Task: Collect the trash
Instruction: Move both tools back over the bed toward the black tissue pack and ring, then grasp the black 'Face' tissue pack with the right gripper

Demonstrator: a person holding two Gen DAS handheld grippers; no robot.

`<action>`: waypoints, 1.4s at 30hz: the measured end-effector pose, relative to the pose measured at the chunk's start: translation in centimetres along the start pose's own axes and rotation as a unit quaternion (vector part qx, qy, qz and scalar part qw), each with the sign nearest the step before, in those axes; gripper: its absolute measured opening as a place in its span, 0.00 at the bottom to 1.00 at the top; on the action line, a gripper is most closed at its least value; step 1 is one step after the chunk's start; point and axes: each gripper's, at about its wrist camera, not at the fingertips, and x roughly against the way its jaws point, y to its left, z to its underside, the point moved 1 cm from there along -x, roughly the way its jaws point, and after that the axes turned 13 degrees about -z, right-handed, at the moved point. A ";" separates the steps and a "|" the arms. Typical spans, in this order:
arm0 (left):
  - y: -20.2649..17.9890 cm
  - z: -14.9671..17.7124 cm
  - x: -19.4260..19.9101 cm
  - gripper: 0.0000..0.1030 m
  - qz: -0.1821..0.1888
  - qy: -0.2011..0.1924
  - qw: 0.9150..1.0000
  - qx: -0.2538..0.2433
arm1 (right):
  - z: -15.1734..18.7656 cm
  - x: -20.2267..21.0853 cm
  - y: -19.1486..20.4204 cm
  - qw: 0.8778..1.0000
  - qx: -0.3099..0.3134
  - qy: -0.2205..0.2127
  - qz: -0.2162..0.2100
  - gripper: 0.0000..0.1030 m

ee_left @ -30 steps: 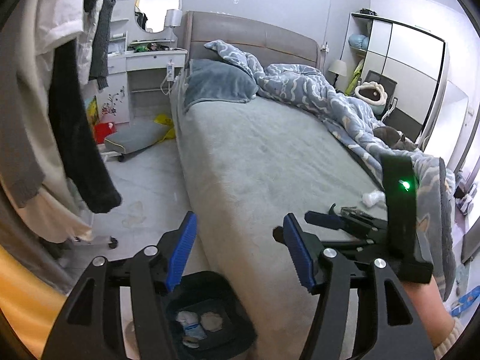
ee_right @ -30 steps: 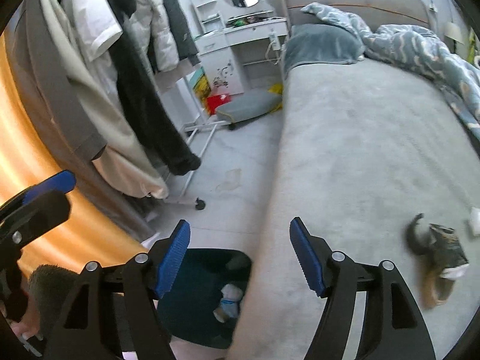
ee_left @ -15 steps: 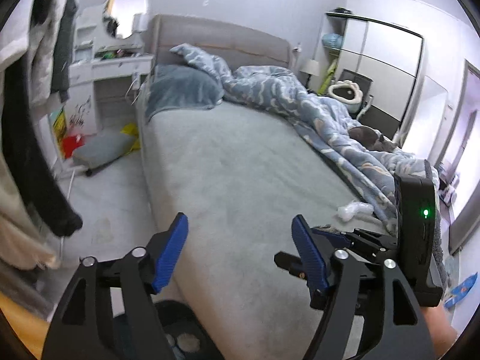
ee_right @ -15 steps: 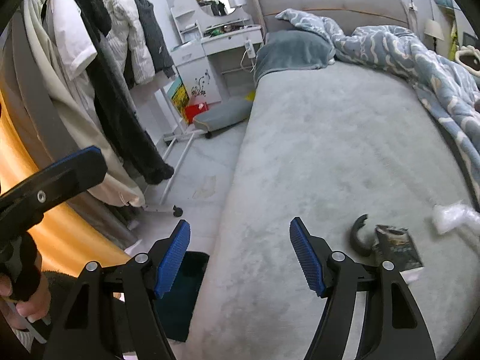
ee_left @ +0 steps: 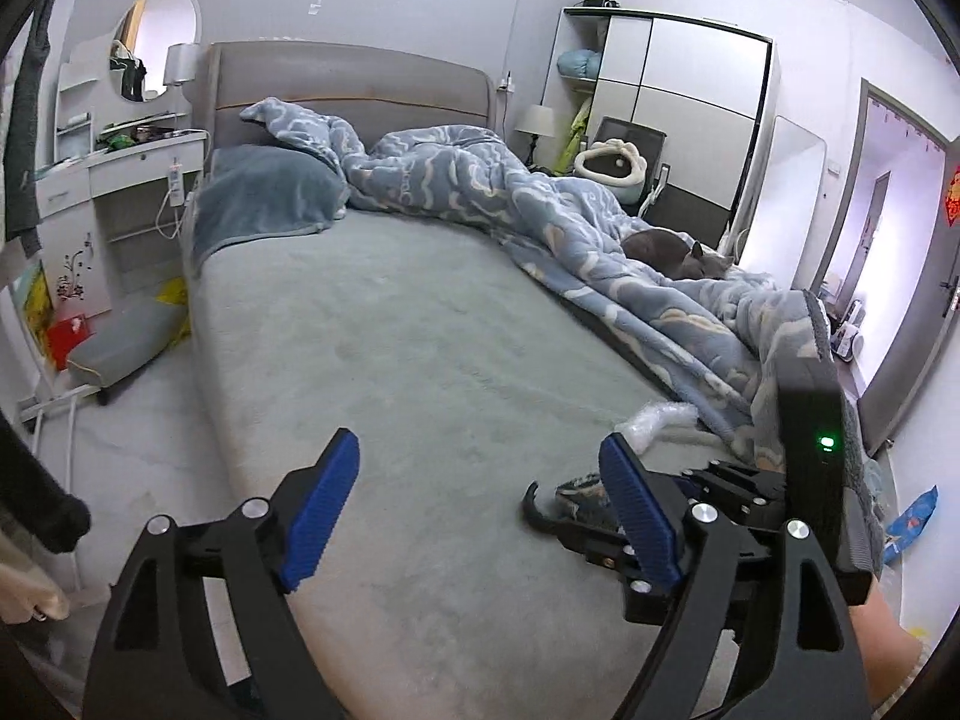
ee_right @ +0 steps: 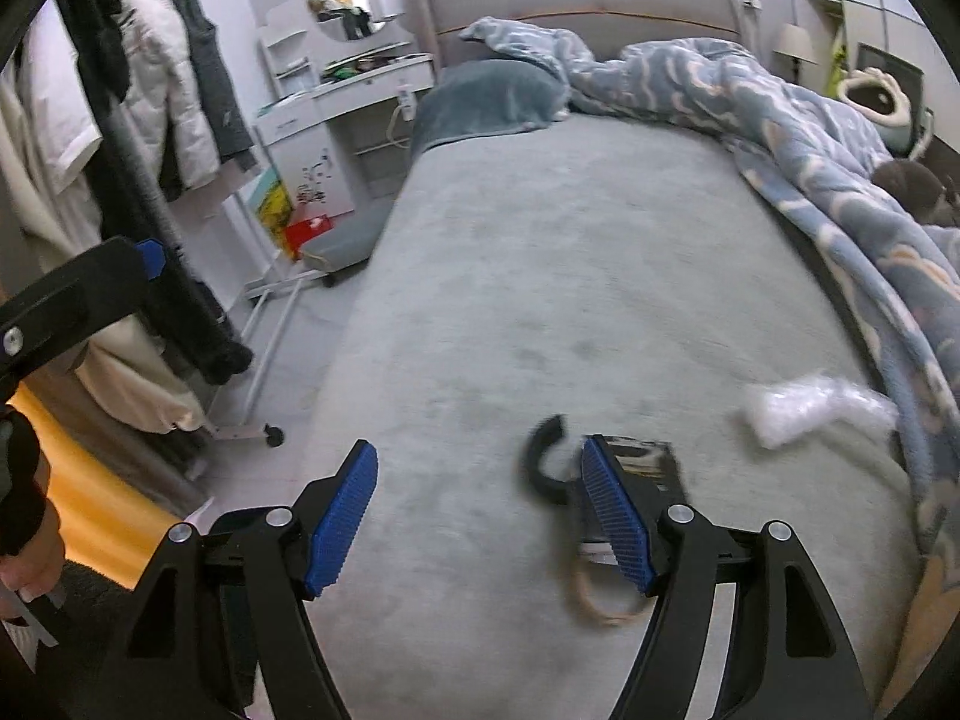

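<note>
Trash lies on the grey bed (ee_right: 540, 276): a dark paper bag (ee_right: 651, 465) with a black handle (ee_right: 540, 462) and a crumpled white plastic wrap (ee_right: 804, 402). My right gripper (ee_right: 477, 516) hangs open just above the bed; its right pad is in front of the bag, and nothing is between the pads. My left gripper (ee_left: 480, 510) is to its left with its jaws opening and only bare bedding between them. In the left wrist view the bag (ee_left: 576, 495) and the wrap (ee_left: 654, 426) lie behind its right finger.
A blue patterned blanket (ee_left: 540, 222) is heaped along the bed's right side, with a grey cat (ee_left: 678, 252) on it. A clothes rack (ee_right: 150, 138) with hanging coats stands left of the bed. A dressing table (ee_left: 132, 162) is beside the headboard, and a wardrobe (ee_left: 678, 114) at the back right.
Both grippers have swung right from the dark bin on the floor to over the bed, and the bin has left both views. The left jaws have widened. The bag and wrap look nearer.
</note>
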 end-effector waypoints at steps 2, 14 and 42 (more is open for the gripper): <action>-0.1 -0.3 -1.1 0.82 0.015 0.003 1.000 0.004 | -0.1 0.3 -0.6 1.000 -0.006 -0.003 0.004 0.71; 0.9 0.7 -6.9 0.84 0.065 0.052 0.996 0.029 | 0.8 -0.9 -3.5 0.998 -0.015 0.021 0.061 0.72; -1.2 3.4 -11.0 0.88 0.083 0.132 0.988 -0.016 | 1.6 -1.5 -6.1 0.995 -0.057 0.033 0.073 0.50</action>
